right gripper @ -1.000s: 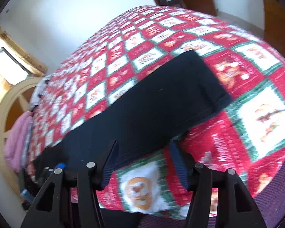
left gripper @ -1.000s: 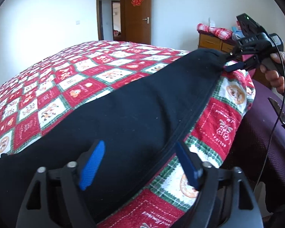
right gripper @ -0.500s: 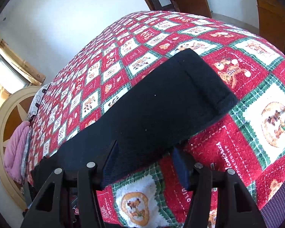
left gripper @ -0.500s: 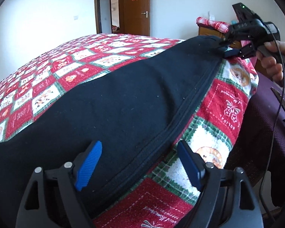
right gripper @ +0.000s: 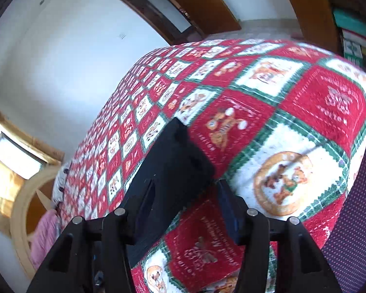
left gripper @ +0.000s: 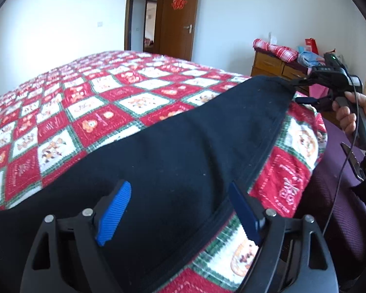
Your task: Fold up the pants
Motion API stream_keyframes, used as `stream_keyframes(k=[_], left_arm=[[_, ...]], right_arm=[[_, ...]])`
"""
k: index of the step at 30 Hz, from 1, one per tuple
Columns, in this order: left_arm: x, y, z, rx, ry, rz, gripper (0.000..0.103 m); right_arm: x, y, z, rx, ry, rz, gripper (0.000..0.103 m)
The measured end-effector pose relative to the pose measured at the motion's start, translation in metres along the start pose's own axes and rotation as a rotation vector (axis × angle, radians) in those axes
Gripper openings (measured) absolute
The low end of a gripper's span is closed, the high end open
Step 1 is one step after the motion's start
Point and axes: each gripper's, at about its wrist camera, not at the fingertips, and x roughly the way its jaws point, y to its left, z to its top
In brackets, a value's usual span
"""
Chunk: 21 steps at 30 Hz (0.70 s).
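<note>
The black pants (left gripper: pixel 183 146) lie stretched along the near edge of the bed, on the red patchwork quilt (left gripper: pixel 85 102), with the cuff end reaching the bed's right-hand corner.

The left tongs (left gripper: pixel 178 210) hang spread wide over the pants' near seam, pinching nothing. The right tongs (right gripper: pixel 185 207) sit at the cuff; their jaws have just been opening, with the hem corner between them but not pressed.

Risks, as I judge them:
- The right tongs could close on only one layer of the cuff, so the leg peels apart when lifted.
- Either pair could catch the quilt together with the cloth, since the pads sit so close to it, and drag it up.
- The pants lie close to the bed's edge, so an uneven pull might slide them off.
- The trailing cable (left gripper: pixel 341 183) could snag.

Count: one pair of pants, two tongs, one quilt, one hand (left gripper: pixel 349 114) in view, one cable.
</note>
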Motion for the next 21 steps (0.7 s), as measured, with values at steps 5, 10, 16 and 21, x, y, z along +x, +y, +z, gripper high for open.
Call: stream_keyframes(k=[5,10,16,21], left_arm=[[0.021,0.009,-0.006,-0.035,0.048,-0.006,0.085],[0.020,-0.001,-0.010,0.019,0.030,0.022,0.089],[0.018,0.002,-0.013,0.011,0.020,0.012,0.089],[0.020,-0.002,-0.014,0.022,0.014,0.020,0.093]], right_arm=[[0.004,-0.009,0.000,0.031,-0.031,0.049,0.054],[0.010,-0.003,-0.003,-0.031,-0.090,0.050,0.054],[0.007,0.001,0.000,-0.064,-0.118,0.048,0.054],[0.015,-0.002,0.000,-0.100,-0.144,0.030,0.053]])
